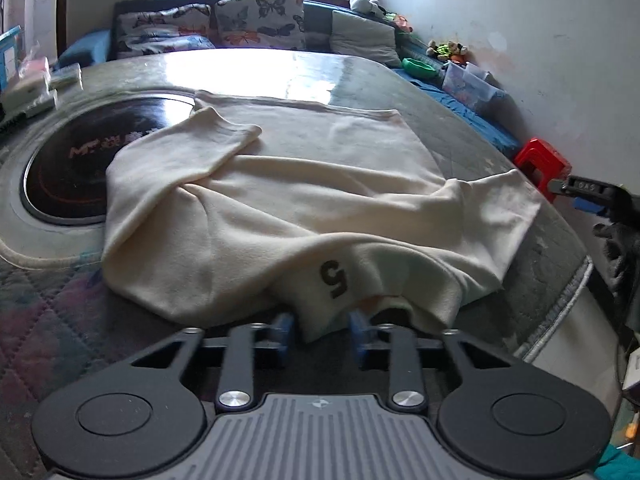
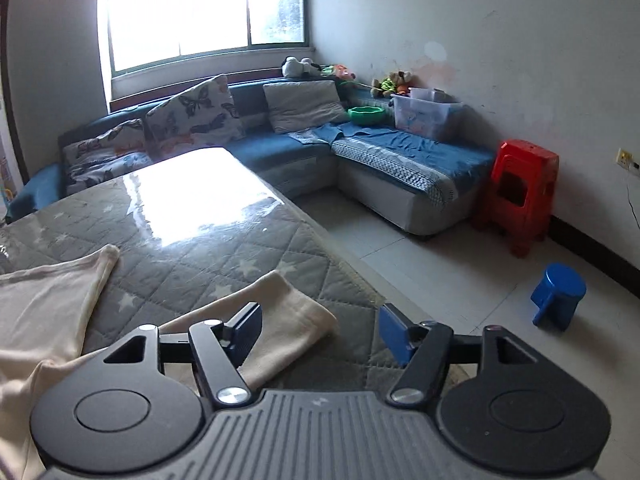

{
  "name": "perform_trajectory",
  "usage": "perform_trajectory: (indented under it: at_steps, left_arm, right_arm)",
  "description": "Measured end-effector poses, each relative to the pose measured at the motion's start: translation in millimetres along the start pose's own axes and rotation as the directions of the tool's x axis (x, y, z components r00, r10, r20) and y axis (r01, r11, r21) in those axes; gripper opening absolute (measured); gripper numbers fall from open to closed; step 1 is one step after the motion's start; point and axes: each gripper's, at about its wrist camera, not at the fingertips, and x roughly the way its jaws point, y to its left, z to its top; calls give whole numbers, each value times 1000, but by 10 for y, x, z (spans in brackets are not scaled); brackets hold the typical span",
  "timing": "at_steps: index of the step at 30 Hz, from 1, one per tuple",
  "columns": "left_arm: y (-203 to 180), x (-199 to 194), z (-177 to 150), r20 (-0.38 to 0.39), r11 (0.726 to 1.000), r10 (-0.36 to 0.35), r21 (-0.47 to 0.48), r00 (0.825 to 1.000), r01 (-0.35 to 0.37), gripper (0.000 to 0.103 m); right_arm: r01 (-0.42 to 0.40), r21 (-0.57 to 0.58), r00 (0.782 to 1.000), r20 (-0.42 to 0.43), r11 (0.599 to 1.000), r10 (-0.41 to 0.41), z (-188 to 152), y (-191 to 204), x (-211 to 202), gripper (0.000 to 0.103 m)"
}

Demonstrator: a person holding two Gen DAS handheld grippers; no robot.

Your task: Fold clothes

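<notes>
On the quilted table (image 1: 460,136) your cream shirt (image 1: 280,200) lies spread, one sleeve folded back across it beside the dark round cooktop (image 1: 80,168). Your left gripper (image 1: 322,330) pinches the shirt's near edge, by the printed "5". Your right gripper (image 2: 320,330) stands with fingers apart over the shirt's other sleeve (image 2: 280,320), gripping nothing.

A dark numeral "5" (image 1: 334,279), seen upside down, is printed on the folded edge of the cream garment (image 1: 280,200), at about 6 o'clock on the cloth. Reddish lettering beginning "MF" (image 1: 86,148) stands on the round black panel (image 1: 80,168) set in the worktop, at 9 o'clock from the garment; the remaining characters there are too blurred to read.
</notes>
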Motion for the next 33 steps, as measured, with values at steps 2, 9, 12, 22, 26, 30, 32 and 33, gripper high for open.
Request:
perform_trajectory:
  at_steps: [2,9,12,22,26,30,32,33]
  left_arm:
    - [22,-39,-4,1,1000,-8,-13,1000,8,10]
    - [37,-383,-100,-22,998,-62,26,998,63,8]
    - [66,-419,-148,-58,997,-58,55,997,62,8]
    - [27,-510,-104,-67,984,-58,167,996,69,15]
    - [124,-556,60,8,989,-53,136,999,52,15]
    - [191,-432,266,76,994,5,109,997,-13,15]
    - [192,-299,371,108,989,81,117,991,-94,15]
    - [193,-232,423,124,984,120,120,985,-134,15]
  right_arm:
    - [-32,-15,999,0,999,32,16,40,-36,67]
    - [-227,-176,973,4,958,231,126,513,-247,68]
    - [-321,-260,945,-31,911,324,100,801,-338,69]
    - [-554,-503,825,-226,663,518,-300,1661,-540,69]
    - [-598,-552,793,-306,581,526,-493,1762,-623,69]
    - [-616,-569,785,-378,545,491,-670,1667,-627,69]
    - [-627,-555,777,-399,546,486,-685,1612,-620,69]
    - [-634,-544,772,-407,550,487,-676,1591,-620,69]
